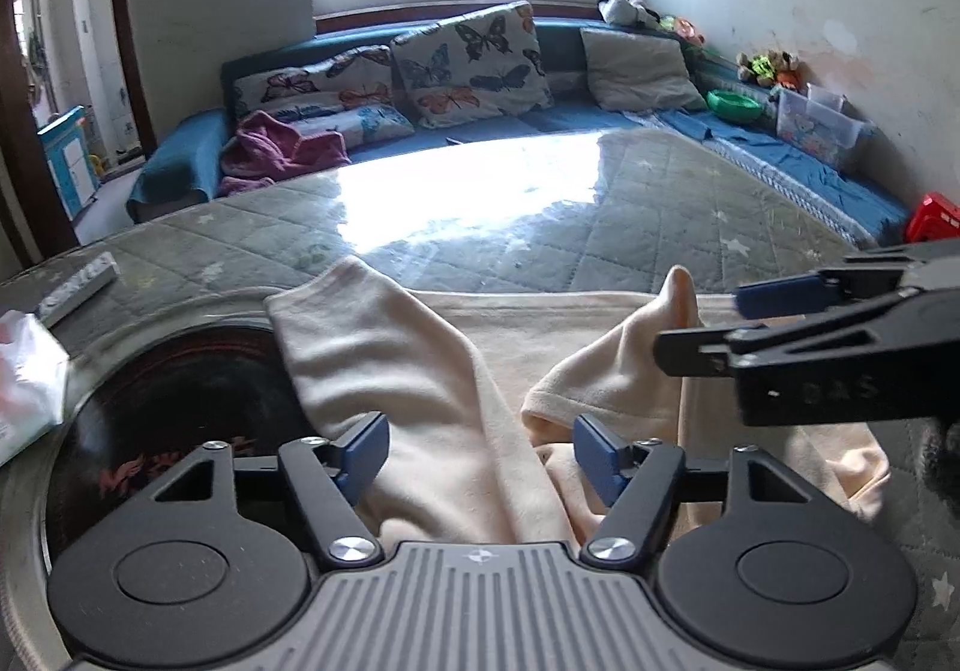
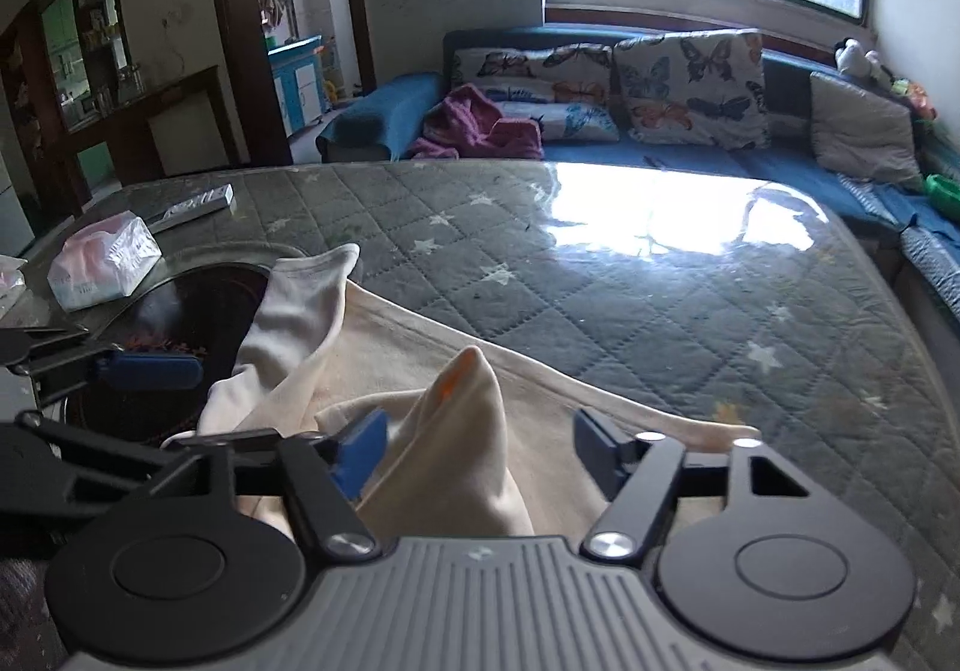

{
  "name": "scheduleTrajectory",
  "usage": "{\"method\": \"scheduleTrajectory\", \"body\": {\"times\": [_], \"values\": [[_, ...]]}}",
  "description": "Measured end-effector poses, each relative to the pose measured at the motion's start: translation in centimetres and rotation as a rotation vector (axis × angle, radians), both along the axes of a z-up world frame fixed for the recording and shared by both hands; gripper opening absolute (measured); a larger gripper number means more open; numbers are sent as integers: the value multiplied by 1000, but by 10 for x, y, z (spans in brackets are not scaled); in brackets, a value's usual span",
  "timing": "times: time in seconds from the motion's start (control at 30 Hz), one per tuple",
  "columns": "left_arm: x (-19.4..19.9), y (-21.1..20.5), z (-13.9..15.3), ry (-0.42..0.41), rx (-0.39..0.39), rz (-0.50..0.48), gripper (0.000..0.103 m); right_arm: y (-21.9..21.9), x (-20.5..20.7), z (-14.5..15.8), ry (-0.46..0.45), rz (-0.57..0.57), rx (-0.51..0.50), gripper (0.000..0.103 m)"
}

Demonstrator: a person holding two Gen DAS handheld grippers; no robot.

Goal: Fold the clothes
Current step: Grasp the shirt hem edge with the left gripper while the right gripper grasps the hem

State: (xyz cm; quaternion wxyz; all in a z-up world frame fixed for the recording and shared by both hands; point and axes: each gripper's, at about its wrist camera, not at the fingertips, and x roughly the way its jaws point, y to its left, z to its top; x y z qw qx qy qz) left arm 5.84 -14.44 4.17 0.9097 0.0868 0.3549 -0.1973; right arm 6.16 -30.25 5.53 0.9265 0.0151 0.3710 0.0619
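A cream garment (image 1: 540, 335) lies on the quilted grey table top (image 1: 540, 227) close in front of me. Its two long narrow parts, sleeves or legs, are folded inward over the body. The left one (image 1: 360, 347) runs back between the fingers of my left gripper (image 1: 480, 455), which is open and not pinching it. The right one (image 2: 462, 431) humps up between the fingers of my right gripper (image 2: 480, 452), also open. Each gripper shows in the other's view: the right gripper (image 1: 702, 326) and the left gripper (image 2: 174, 407).
A dark round inset (image 2: 180, 311) sits in the table under the garment's left edge. A tissue pack (image 2: 102, 263) and a long flat box (image 2: 192, 206) lie at the far left. Beyond the table is a blue sofa (image 1: 540, 119) with cushions and a purple garment (image 1: 282, 149).
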Motion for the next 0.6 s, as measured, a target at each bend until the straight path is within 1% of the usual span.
{"method": "scheduleTrajectory", "body": {"times": [0.03,0.07,0.13,0.17,0.2,0.27,0.3,0.33,0.43,0.6], "values": [[3,-1,-2,8,4,-2,67,0,5,-1,5,4,6,62],[5,-2,-5,18,8,-7,62,0,10,-2,11,9,11,59],[10,-2,-11,38,10,-14,42,-1,17,-8,26,11,21,47],[12,-1,-14,48,7,-16,37,-2,18,-11,33,13,26,42],[13,0,-16,56,4,-19,28,-4,19,-12,38,13,36,32],[11,4,-16,51,-14,-31,20,-9,18,-14,40,6,57,24],[9,5,-15,41,-16,-35,11,-11,17,-14,37,4,61,16],[7,7,-14,32,-20,-34,7,-14,14,-13,29,-1,66,14],[0,16,-9,4,-35,-24,4,-23,3,-5,-2,-28,78,11],[-14,38,4,-32,-67,22,3,-40,-26,13,-64,-77,52,10]]}}
